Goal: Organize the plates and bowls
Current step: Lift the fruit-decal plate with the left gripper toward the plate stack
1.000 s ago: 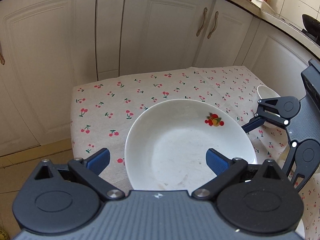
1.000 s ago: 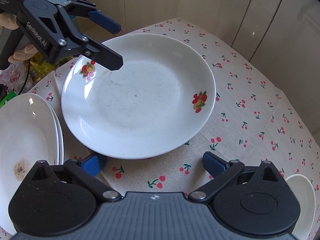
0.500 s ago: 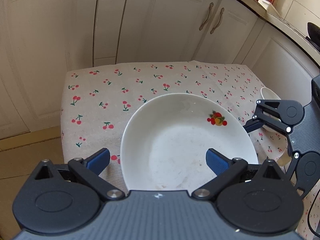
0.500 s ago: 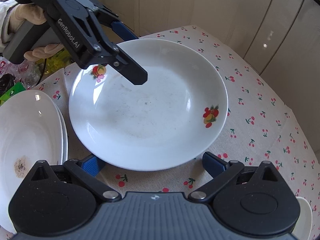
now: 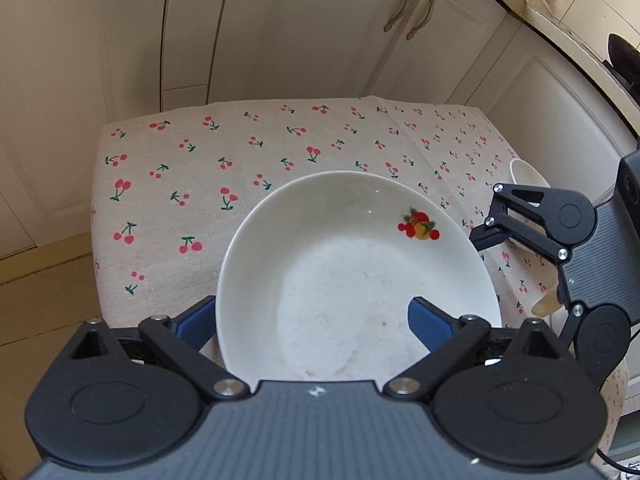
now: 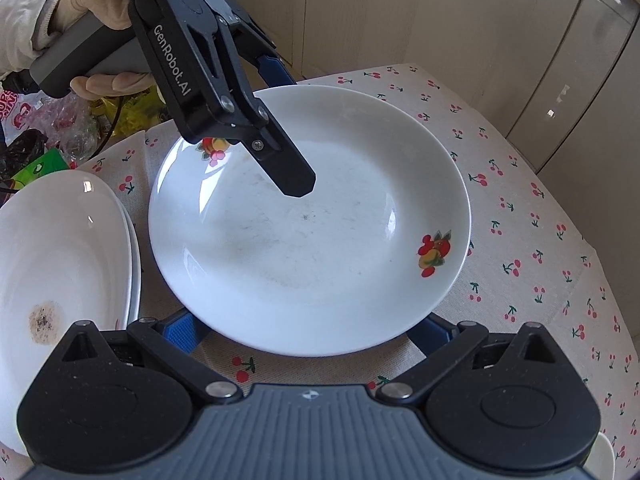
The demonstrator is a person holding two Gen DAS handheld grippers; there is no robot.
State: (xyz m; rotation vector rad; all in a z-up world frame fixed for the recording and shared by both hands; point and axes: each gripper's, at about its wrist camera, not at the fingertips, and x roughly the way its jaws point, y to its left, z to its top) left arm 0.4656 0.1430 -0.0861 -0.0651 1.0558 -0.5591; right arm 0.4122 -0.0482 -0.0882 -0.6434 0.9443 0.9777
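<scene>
A white deep plate with fruit decals (image 5: 352, 264) (image 6: 312, 224) lies on the cherry-print tablecloth (image 5: 240, 148). My left gripper (image 5: 310, 318) is open and straddles the plate's near rim, one finger over the dish and one outside it. It shows in the right wrist view (image 6: 280, 120) from the far side. My right gripper (image 6: 306, 330) is open, its fingers under the plate's opposite rim; it shows in the left wrist view (image 5: 532, 232). A stack of white plates (image 6: 56, 272), the top one stained, lies left of it.
A small white bowl (image 5: 526, 178) sits at the table's right edge behind the right gripper. Cream cabinet doors (image 5: 300, 28) stand beyond the table. Plastic bags and clutter (image 6: 48, 128) lie past the table's left corner.
My left gripper has moved forward over the plate, one finger now reaching past its rim above the dish. The right gripper has also closed in on the plate's opposite rim.
</scene>
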